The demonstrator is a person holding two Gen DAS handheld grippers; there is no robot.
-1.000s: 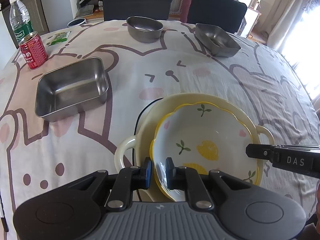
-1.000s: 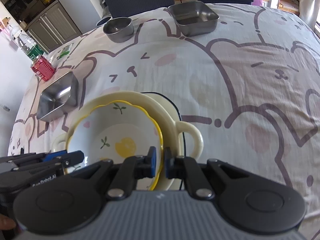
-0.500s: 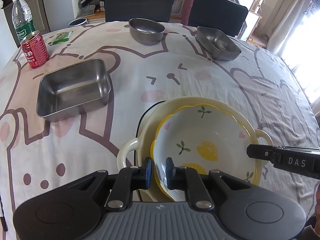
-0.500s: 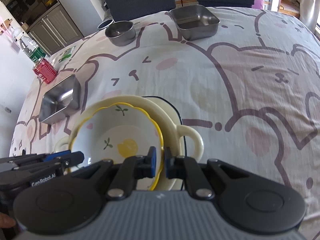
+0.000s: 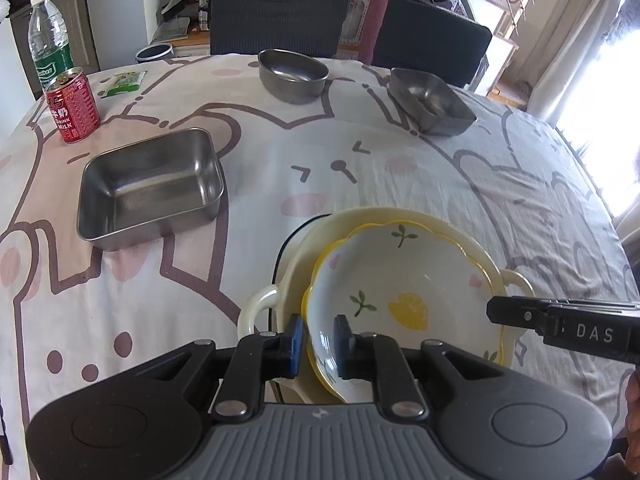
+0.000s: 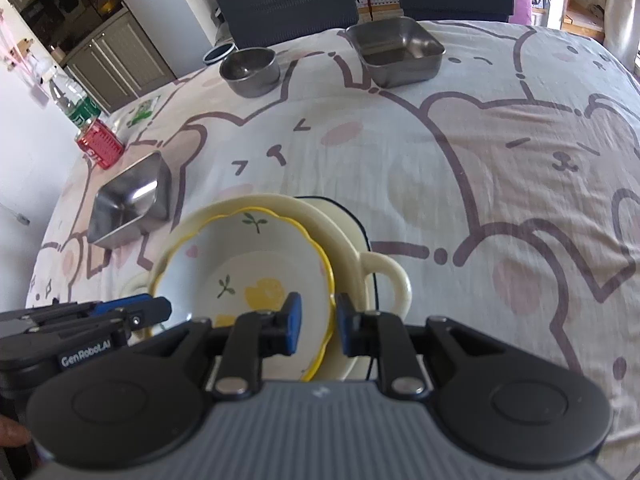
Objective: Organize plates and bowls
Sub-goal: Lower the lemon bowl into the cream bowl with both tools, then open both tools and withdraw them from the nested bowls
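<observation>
Both gripper jaws opening, steeply down-tilted, astride lemon bowl rim

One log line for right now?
left gripper: opening, astride rim | right gripper: opening, astride rim | yellow-rimmed lemon-print ceramic bowl: nested in cream two-handled dish

A home dining room: a round table under a cartoon-bear cloth, dark fabric chairs pushed in, grey kitchen cabinets behind, pale curtains at a sunlit window.

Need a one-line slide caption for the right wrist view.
Right gripper opening astride the lemon-print bowl rim, bowl nested in the cream two-handled dish.
</observation>
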